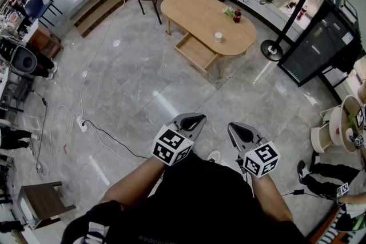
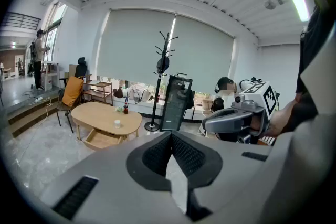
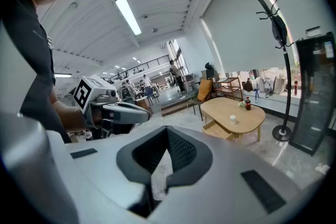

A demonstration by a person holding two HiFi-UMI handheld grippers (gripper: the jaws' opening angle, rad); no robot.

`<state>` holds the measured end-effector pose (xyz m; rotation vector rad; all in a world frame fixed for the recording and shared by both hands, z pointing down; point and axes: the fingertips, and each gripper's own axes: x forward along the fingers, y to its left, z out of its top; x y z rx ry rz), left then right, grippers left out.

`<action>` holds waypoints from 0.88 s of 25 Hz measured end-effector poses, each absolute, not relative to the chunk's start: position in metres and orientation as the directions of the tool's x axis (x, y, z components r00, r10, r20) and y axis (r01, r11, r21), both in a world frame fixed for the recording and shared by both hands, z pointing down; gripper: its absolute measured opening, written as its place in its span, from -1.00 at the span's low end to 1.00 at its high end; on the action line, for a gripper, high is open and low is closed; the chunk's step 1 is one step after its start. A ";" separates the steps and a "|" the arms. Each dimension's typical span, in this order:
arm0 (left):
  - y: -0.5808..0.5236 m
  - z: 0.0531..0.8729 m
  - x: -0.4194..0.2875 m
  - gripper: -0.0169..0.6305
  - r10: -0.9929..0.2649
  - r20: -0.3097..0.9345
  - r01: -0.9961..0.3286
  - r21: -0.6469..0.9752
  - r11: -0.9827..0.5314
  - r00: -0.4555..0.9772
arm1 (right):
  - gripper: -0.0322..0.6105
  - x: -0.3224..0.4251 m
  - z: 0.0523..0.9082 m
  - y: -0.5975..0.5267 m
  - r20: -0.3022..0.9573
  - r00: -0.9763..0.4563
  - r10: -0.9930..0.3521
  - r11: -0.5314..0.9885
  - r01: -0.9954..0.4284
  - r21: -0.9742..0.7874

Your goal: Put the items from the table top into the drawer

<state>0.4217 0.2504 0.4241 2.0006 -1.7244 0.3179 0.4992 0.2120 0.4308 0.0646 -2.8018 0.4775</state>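
Left gripper [image 1: 192, 121] and right gripper [image 1: 241, 133] are closed and empty, well apart from the table [image 1: 183, 8], where the cup [image 1: 218, 36] stands near the edge above the open drawer [image 1: 194, 52] and the bottle [image 1: 237, 15] by the far edge, so a rushed closed-jaw reach could topple either.

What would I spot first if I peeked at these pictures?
Probably the two grippers low in the head view, the left gripper and the right gripper, each with a black-and-white marker cube, both shut and empty. Next comes the oval wooden table across the grey floor, its drawer open, with a white cup and a dark bottle on top. A tall black coat stand rises to its right.
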 end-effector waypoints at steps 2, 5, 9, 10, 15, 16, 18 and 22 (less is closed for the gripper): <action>0.250 0.425 0.418 -0.94 -0.863 0.472 -0.975 0.204 -0.090 0.179 | -0.89 0.496 0.430 0.210 0.297 -0.955 0.004 0.944 -0.095 -0.317; 0.251 0.426 0.414 -0.94 -0.860 0.478 -0.974 0.210 -0.086 0.179 | -0.89 0.493 0.429 0.210 0.298 -0.954 0.005 0.944 -0.094 -0.315; 0.251 0.425 0.410 -0.94 -0.863 0.473 -0.974 0.211 -0.085 0.177 | -0.89 0.489 0.432 0.212 0.308 -0.951 0.010 0.944 -0.093 -0.317; 0.251 0.426 0.409 -0.94 -0.863 0.473 -0.974 0.211 -0.084 0.177 | -0.89 0.488 0.434 0.213 0.309 -0.951 0.011 0.943 -0.093 -0.319; 0.254 0.428 0.402 -0.94 -0.859 0.481 -0.973 0.216 -0.081 0.178 | -0.89 0.477 0.434 0.220 0.308 -0.951 0.036 0.944 -0.068 -0.322; 0.254 0.428 0.400 -0.94 -0.858 0.482 -0.973 0.217 -0.080 0.178 | -0.89 0.474 0.435 0.222 0.314 -0.949 0.040 0.944 -0.067 -0.323; 0.252 0.432 0.395 -0.94 -0.854 0.488 -0.972 0.222 -0.079 0.181 | -0.89 0.466 0.440 0.224 0.326 -0.944 0.048 0.945 -0.063 -0.320; 0.253 0.439 0.375 -0.94 -0.840 0.505 -0.967 0.242 -0.083 0.198 | -0.89 0.439 0.446 0.229 0.355 -0.931 0.080 0.951 -0.036 -0.308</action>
